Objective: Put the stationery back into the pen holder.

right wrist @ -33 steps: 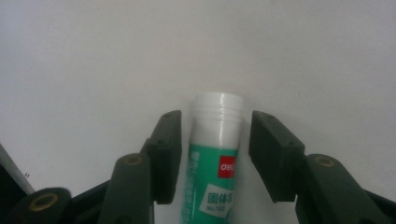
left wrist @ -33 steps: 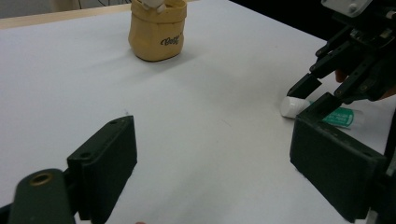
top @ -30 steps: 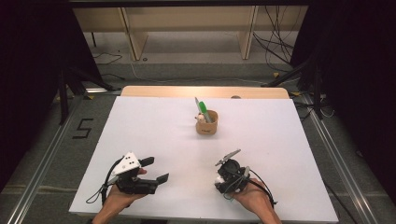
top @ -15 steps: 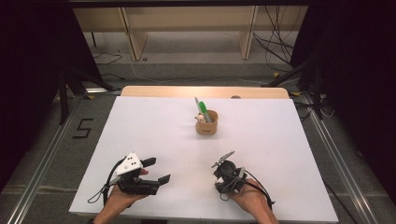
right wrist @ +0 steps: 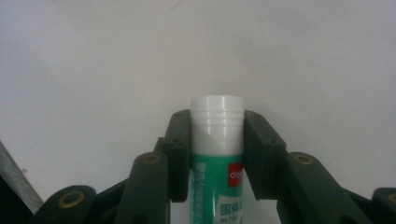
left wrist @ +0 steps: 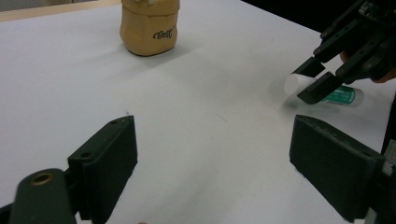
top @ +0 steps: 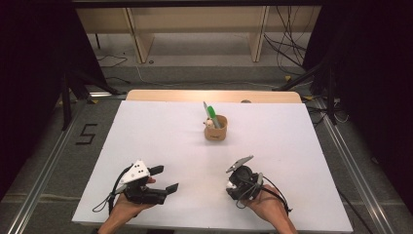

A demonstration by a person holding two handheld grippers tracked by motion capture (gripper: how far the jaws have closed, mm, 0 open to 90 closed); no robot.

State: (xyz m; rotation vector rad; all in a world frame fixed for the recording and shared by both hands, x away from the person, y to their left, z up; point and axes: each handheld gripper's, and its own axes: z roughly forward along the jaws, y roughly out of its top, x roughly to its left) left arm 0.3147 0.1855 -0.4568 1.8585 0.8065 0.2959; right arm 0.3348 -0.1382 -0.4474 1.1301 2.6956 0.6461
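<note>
My right gripper [right wrist: 217,154] has its two black jaws pressed against either side of a white-capped glue stick with a green and white label [right wrist: 217,149], pinching it just below the ridged white cap, which pokes out past the tips. The stick lies low over the white table top [top: 160,141], and I cannot tell whether it touches the surface. Taking the tan, rounded pen cup [top: 215,128] as my landmark, the stick sits well on my side of it and slightly to its right, near the table's front edge. From the left gripper view the same glue stick [left wrist: 327,91] shows far off to the right of the cup [left wrist: 149,25], clamped between the right gripper [left wrist: 315,77]'s jaws, its white end pointing toward the cup's side of the table. My left gripper [top: 163,179] rests in my left hand [top: 127,204], well to the left of the cup and nearer to me, its jaws spread wide with bare white table between them and nothing held. A green and white pen [top: 210,113] stands tilted in the cup.
</note>
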